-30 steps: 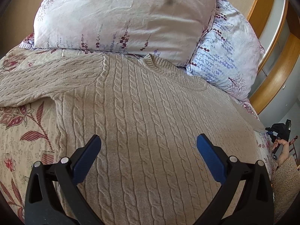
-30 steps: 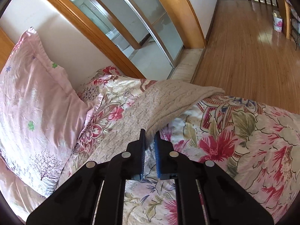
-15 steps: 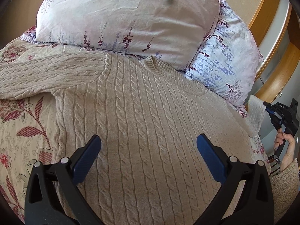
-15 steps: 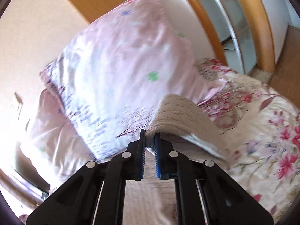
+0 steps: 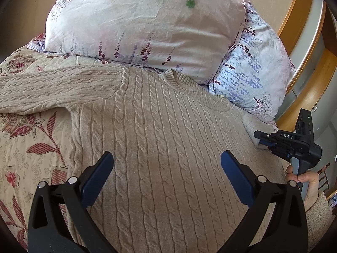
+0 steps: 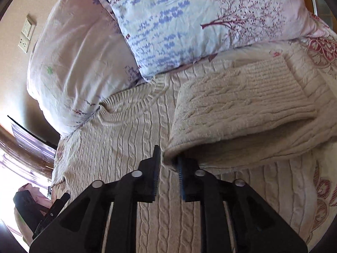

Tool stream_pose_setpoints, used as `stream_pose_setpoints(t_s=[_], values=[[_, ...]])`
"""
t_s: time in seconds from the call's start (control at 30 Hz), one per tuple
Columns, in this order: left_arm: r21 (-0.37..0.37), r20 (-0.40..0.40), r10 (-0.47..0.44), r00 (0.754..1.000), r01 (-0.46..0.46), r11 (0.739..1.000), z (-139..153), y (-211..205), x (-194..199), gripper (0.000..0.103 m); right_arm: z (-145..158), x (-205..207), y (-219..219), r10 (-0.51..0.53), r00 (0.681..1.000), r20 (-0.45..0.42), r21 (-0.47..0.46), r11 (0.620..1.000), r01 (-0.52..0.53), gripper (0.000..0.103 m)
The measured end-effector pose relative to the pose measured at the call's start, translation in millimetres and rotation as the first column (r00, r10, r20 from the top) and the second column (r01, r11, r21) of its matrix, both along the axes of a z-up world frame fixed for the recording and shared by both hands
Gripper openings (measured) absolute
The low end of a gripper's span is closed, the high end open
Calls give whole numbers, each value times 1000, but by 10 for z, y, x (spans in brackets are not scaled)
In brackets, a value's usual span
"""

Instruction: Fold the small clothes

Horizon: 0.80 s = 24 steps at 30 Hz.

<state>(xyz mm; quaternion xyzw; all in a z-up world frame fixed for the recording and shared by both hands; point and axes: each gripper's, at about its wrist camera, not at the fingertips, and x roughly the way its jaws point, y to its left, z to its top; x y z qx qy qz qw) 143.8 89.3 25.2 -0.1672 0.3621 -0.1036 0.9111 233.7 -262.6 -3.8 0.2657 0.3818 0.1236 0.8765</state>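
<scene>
Floral-printed quilted bedspread (image 5: 27, 147) covers the bed beneath everything. Beige cable-knit sweater (image 5: 160, 139) lies flat across it, collar toward the far pillows, one sleeve extended left. Pale pink pillow (image 5: 143, 25) and blue-flowered white pillow (image 5: 252, 71) lean at the far end, touching the collar. Sweater's right sleeve (image 6: 236, 109) arches up over the body. Left gripper (image 5: 166, 177) hovers above the sweater, fingers spread wide. Right gripper (image 6: 168, 168) pinches the sleeve's edge between nearly closed fingers.
</scene>
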Motion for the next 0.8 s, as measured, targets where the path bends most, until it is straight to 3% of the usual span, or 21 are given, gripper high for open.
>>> stream_pose_setpoints(t_s=[0.03,0.13,0.23,0.37,0.47,0.53,0.67,0.8], values=[[1,3,-2,1000,2,1000,3,-6,-4,101,-17,-34,-19,4,1000,-7,20,1000,-4,36],[6,15,-10,1000,10,1000,18,-27,-26,101,1,-78,-144,-38,999,-8,74,996,38,38],[3,20,-18,1000,18,1000,51,-14,-56,101,46,-81,-358,-146,989,3,121,982,144,38],[-31,27,-34,999,34,999,113,66,-87,101,11,-20,-599,-304,952,-43,148,940,307,37],[-36,46,-12,999,13,999,174,143,-119,101,48,53,-607,-370,928,-32,87,924,372,19],[-29,69,8,998,-6,1000,219,189,-145,101,186,97,-478,-351,936,35,40,936,350,12],[46,114,17,993,-22,999,315,196,-166,101,512,157,2,-220,959,180,-6,974,225,9],[-6,104,-38,994,38,999,373,191,-104,101,562,279,635,-51,978,204,-59,996,64,10]])
